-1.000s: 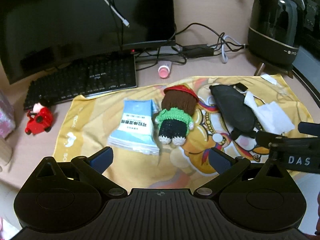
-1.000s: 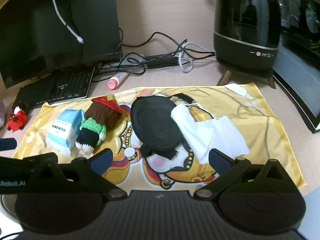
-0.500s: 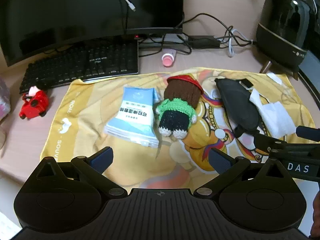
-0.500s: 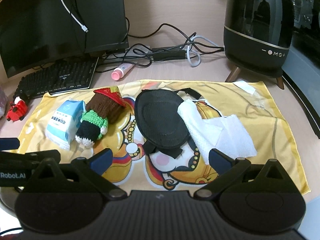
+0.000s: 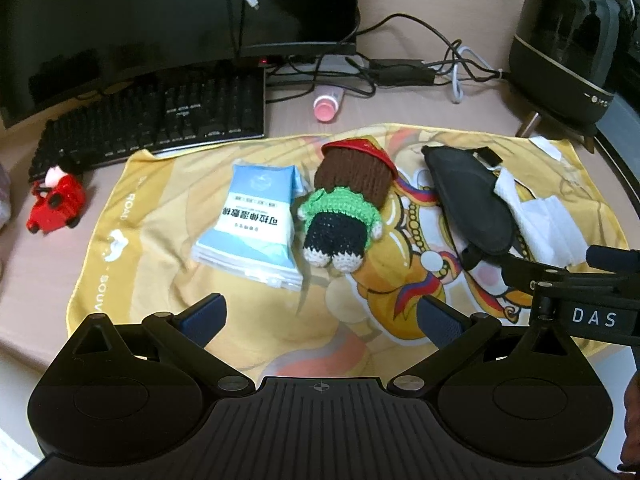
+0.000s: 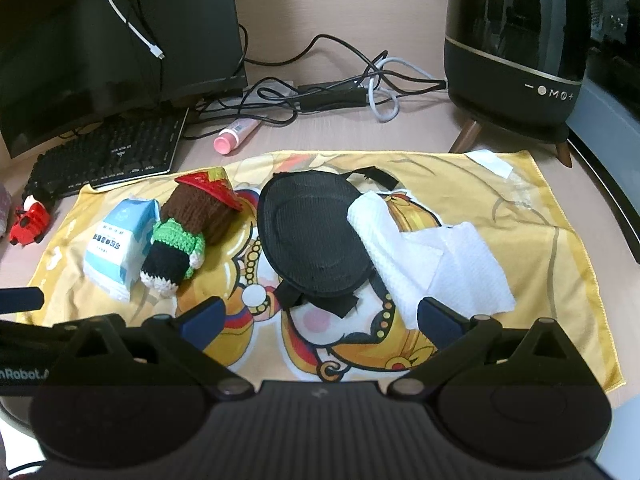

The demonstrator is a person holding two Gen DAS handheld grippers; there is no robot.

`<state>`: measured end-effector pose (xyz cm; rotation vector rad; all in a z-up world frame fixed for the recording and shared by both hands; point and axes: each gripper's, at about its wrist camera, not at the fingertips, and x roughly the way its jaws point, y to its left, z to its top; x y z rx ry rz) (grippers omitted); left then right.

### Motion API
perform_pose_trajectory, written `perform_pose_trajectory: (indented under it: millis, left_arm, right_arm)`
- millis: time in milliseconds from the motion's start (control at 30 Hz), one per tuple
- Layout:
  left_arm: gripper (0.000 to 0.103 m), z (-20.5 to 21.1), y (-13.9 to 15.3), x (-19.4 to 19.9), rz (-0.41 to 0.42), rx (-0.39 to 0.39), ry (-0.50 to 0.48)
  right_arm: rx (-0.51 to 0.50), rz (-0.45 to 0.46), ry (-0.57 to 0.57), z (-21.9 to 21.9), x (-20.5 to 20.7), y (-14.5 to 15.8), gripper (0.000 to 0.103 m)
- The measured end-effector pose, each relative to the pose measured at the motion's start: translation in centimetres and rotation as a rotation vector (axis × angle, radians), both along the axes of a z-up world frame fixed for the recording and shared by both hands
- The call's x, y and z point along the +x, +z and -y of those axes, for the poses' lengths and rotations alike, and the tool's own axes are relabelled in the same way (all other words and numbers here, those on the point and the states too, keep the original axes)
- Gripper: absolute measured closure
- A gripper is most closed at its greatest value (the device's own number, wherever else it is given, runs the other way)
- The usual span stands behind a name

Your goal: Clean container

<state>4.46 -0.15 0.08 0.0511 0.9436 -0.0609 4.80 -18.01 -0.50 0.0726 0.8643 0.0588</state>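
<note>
A black oval dish-like container lies on a yellow printed cloth; it also shows in the left wrist view. A white paper towel lies against its right side, also seen in the left wrist view. My right gripper is open and empty, hovering just in front of the container. My left gripper is open and empty, above the cloth's near edge, in front of a blue wipes pack and a crocheted doll.
A black keyboard and monitor stand at the back left, with a red toy beside the cloth. A pink-capped tube, tangled cables and a black appliance on legs are behind the cloth.
Both grippers have risen and pulled back slightly, so the cloth and objects appear farther away. Nothing on the cloth has moved. Both grippers stayed open.
</note>
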Motion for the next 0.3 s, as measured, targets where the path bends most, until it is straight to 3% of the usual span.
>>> perform_pose_trajectory:
  millis: [300]
  left_arm:
    - [0.000,-0.33,-0.54,0.63,-0.031,-0.016,0.027]
  right_arm:
    - [0.003,-0.012,0.019,-0.26,0.61,-0.28,0.000]
